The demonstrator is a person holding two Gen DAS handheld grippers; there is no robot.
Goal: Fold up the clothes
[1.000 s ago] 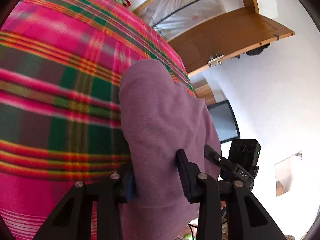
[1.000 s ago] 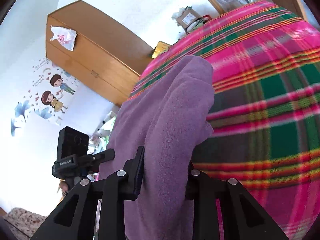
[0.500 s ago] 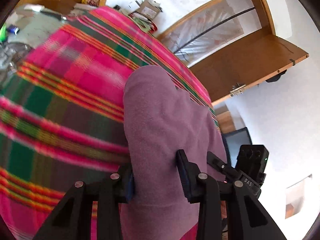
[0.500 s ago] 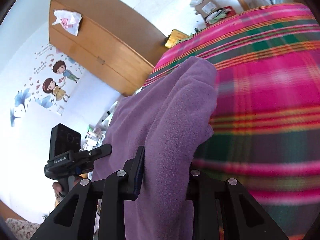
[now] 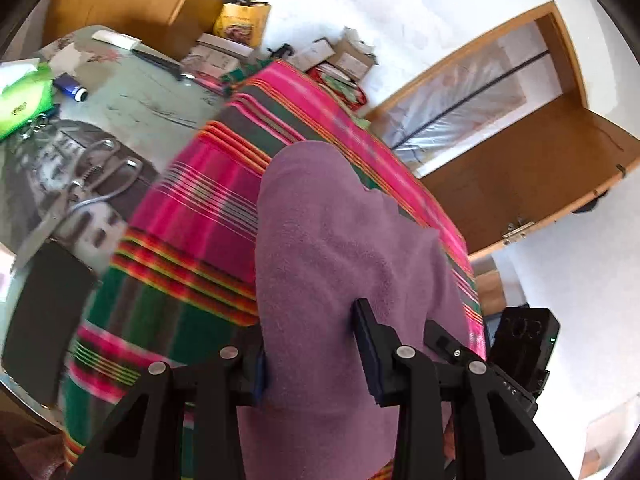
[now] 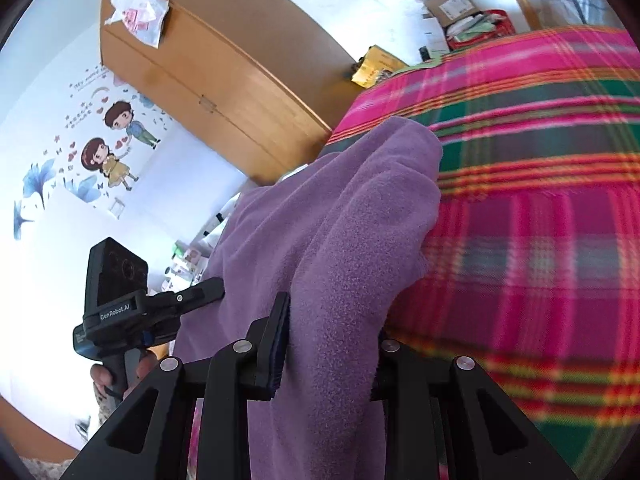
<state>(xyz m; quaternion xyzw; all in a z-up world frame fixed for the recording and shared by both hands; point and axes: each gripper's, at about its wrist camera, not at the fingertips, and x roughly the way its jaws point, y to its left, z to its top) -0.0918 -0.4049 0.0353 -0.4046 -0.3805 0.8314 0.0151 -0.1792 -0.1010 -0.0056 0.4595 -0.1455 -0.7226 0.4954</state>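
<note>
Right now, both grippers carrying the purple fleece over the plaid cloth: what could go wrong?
1. Both the left gripper and the right gripper clamp a thick bunch of the purple fleece garment, not a clean edge, so the fold may land lumpy or skewed.
2. Scissors and a dark flat item lie beside the plaid cloth; trailing fleece could snag or sweep them.
3. The grippers sit close together; they could collide.
</note>
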